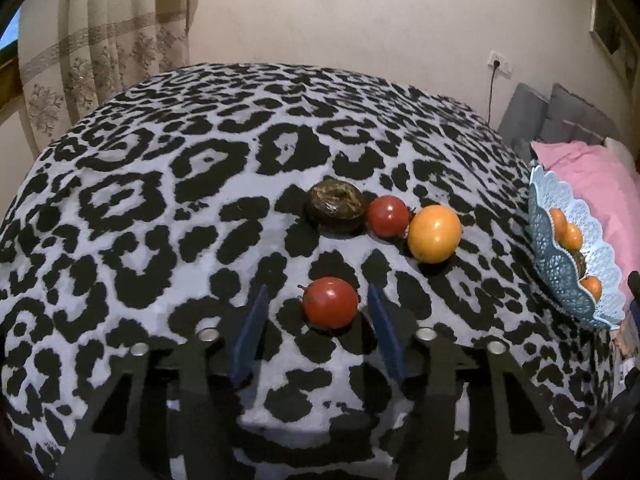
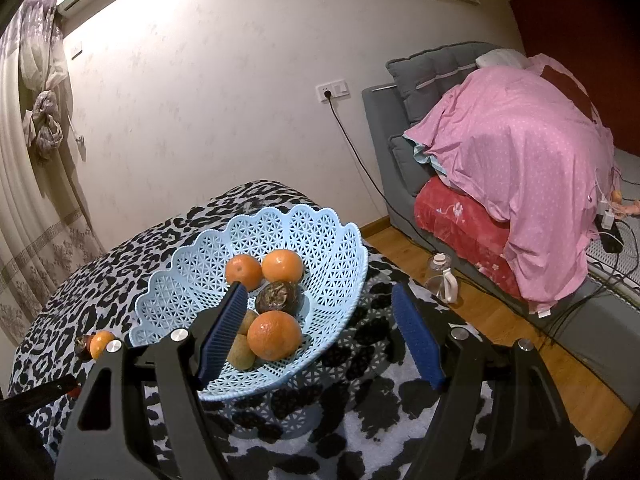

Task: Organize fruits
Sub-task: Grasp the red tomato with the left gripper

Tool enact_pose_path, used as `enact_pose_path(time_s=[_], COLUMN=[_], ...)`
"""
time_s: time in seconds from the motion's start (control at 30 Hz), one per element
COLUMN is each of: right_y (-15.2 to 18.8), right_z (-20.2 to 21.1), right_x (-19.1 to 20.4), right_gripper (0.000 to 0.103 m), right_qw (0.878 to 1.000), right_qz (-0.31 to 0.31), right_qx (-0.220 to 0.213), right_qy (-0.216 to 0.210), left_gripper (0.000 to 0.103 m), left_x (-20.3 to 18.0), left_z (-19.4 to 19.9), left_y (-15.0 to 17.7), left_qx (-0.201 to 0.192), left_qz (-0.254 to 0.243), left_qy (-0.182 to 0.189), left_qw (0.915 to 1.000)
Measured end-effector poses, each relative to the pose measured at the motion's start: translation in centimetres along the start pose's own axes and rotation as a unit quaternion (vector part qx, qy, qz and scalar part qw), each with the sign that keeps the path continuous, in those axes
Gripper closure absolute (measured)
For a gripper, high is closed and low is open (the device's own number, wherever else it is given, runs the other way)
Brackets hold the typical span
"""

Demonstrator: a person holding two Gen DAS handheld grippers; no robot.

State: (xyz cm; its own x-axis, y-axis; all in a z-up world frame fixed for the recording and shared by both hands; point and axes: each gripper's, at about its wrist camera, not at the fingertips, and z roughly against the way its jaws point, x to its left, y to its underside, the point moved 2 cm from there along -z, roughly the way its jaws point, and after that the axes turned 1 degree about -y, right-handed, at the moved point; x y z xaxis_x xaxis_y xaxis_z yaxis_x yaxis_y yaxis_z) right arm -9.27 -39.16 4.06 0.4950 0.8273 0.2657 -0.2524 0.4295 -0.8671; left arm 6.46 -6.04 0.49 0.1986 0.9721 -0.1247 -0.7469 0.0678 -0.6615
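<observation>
A red round fruit [image 1: 330,302] lies on the leopard-print tablecloth [image 1: 160,208], right between the tips of my left gripper [image 1: 317,287]. A gap shows on each side of the fruit, so the gripper is open. Behind it sit a dark wrinkled fruit [image 1: 335,208], a second red fruit [image 1: 387,216] and an orange fruit [image 1: 434,234] in a row. The light blue lattice basket [image 2: 340,240] holds three oranges [image 2: 274,335], a dark fruit [image 2: 280,296] and greenish-brown fruits [image 2: 242,354]. My right gripper [image 2: 320,290] is open, one finger over the basket's inside and one outside its rim.
The basket [image 1: 540,216] stands at the table's right edge. Beyond that edge are a wooden floor, a clear bottle [image 2: 440,280], a grey sofa [image 2: 400,160] under a pink cloth [image 2: 520,160], and a wall cable. A curtain [image 1: 100,60] hangs behind the table on the left.
</observation>
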Motion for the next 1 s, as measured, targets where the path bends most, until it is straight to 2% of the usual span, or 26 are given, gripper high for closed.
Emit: enact_pose_path(time_s=[0.03, 0.13, 0.37, 0.5, 0.67, 0.8, 0.87, 1.0], right_y=[0.0, 0.2, 0.2, 0.1, -0.6, -0.8, -0.4, 1.1], right_z=[0.0, 0.0, -0.1, -0.3, 0.7, 1.1, 0.8, -0.2], right_x=[0.0, -0.1, 0.0, 0.0, 2.1, 6.6, 9.6, 14.6], right_gripper=[0.027, 0.027, 0.027, 0.027, 0.027, 0.027, 0.027, 0.027], right_qw=[1.000, 1.000, 1.000, 1.000, 0.998, 0.992, 0.983, 0.964], right_qz=[0.001, 0.002, 0.006, 0.010, 0.056, 0.114, 0.153, 0.215], right_qx=[0.000, 0.001, 0.002, 0.004, -0.012, 0.000, 0.017, 0.047], right_qy=[0.000, 0.001, 0.006, 0.011, 0.009, -0.055, -0.095, -0.148], left_gripper=[0.064, 0.072, 0.074, 0.074, 0.074, 0.074, 0.074, 0.074], left_x=[-0.1, -0.3, -0.1, 0.2, 0.9, 1.6, 1.9, 2.6], left_z=[-0.2, -0.6, -0.3, 0.6, 1.7, 2.0, 2.2, 2.6], left_y=[0.0, 0.0, 0.1, 0.3, 0.4, 0.4, 0.4, 0.5], left_qx=[0.003, 0.003, -0.009, -0.031, -0.053, -0.062, -0.067, -0.075], left_qz=[-0.003, -0.010, -0.007, 0.002, 0.017, 0.036, 0.042, 0.054], left_qy=[0.000, 0.002, 0.024, 0.032, 0.038, 0.038, 0.034, 0.022], left_qw=[1.0000, 0.9999, 0.9997, 0.9990, 0.9977, 0.9967, 0.9963, 0.9955])
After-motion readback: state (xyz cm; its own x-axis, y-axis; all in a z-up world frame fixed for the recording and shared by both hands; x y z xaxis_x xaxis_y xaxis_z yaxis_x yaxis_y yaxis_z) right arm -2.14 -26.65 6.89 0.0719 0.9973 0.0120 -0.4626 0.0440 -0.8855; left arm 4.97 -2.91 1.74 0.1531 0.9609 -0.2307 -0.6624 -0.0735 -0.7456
